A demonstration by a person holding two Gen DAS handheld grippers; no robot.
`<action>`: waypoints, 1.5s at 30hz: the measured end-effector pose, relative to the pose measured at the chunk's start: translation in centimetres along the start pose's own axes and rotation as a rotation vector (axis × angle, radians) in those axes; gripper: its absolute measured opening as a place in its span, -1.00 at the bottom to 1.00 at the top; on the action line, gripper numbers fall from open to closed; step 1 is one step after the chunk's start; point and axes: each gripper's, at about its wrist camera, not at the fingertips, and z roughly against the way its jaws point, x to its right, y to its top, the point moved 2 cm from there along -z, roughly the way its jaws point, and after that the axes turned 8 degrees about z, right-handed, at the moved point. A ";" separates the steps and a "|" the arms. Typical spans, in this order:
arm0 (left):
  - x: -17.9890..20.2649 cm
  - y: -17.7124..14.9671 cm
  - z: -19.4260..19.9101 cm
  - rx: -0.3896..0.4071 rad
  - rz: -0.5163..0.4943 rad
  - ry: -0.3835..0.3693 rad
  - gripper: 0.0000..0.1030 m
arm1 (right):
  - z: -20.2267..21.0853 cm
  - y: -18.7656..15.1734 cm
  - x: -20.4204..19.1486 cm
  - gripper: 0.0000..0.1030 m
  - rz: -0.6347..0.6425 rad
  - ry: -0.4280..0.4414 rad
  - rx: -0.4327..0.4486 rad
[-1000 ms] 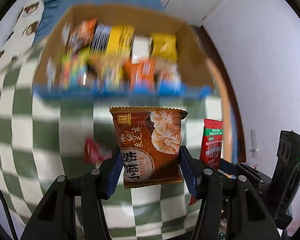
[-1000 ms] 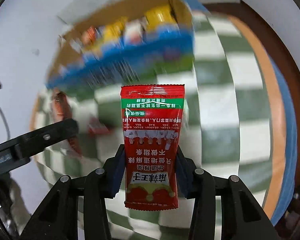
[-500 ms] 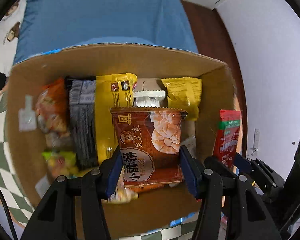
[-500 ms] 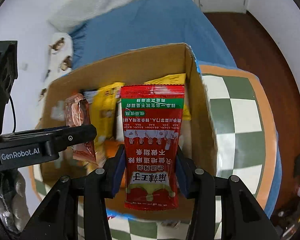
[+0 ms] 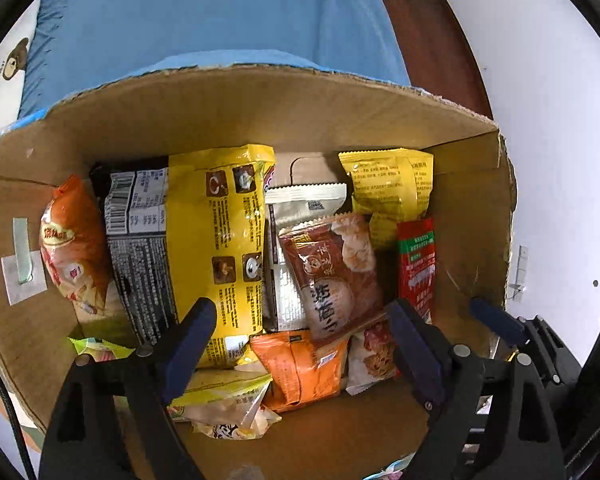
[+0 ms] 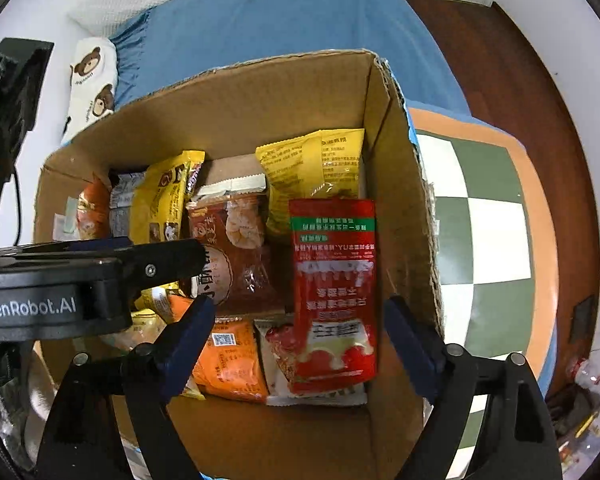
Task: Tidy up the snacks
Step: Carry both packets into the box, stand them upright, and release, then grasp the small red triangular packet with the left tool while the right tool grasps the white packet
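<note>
We are hovering over the box (image 6: 396,216) with left claw (image 5: 300,340) and right claw (image 6: 296,336) both released, the brown packet (image 5: 332,272) and red packet (image 6: 332,288) lying among the snacks, leaving nothing visibly unpacked.

Everything sat relative to the cardboard box (image 6: 396,216). Inside it, snack packets stood in a row: a chip bag (image 5: 74,248) nearest the left wall, then a barcode packet (image 5: 136,240), a tall coffee packet (image 5: 220,240), a biscuit packet (image 5: 332,276), and a sauce-style sachet (image 6: 334,292) nearest the right wall. A crinkled packet (image 6: 320,168) stood behind the sachet, against the back wall. Behind the box lay a bed (image 6: 268,28); to its right, a checkered tabletop (image 6: 484,216).
</note>
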 end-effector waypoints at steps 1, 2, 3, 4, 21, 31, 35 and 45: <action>-0.1 -0.4 0.2 0.011 0.001 0.009 0.71 | 0.0 -0.1 -0.1 0.80 0.007 0.000 0.000; -0.2 -0.9 0.5 0.022 0.002 0.015 0.71 | 0.1 -0.1 -0.1 0.80 0.009 -0.006 0.005; -0.3 -1.4 0.8 0.036 0.004 0.023 0.71 | 0.2 -0.2 0.0 0.81 0.009 -0.008 0.011; -0.5 -2.0 1.5 0.064 0.009 0.028 0.71 | 0.4 -0.4 0.0 0.82 0.011 -0.012 0.016; -4.3 -12.3 9.9 0.513 0.042 0.139 0.71 | 6.0 -7.3 -0.8 0.82 0.036 -0.066 0.224; -4.3 -18.7 11.5 0.668 0.038 0.150 0.71 | 9.8 -12.4 -3.0 0.82 0.080 -0.121 0.380; -4.0 -21.2 12.8 0.722 0.025 0.145 0.71 | 12.1 -14.5 -3.7 0.82 0.089 -0.137 0.445; -4.0 -26.6 15.4 0.804 0.026 0.133 0.71 | 16.3 -19.1 -5.0 0.82 0.101 -0.119 0.538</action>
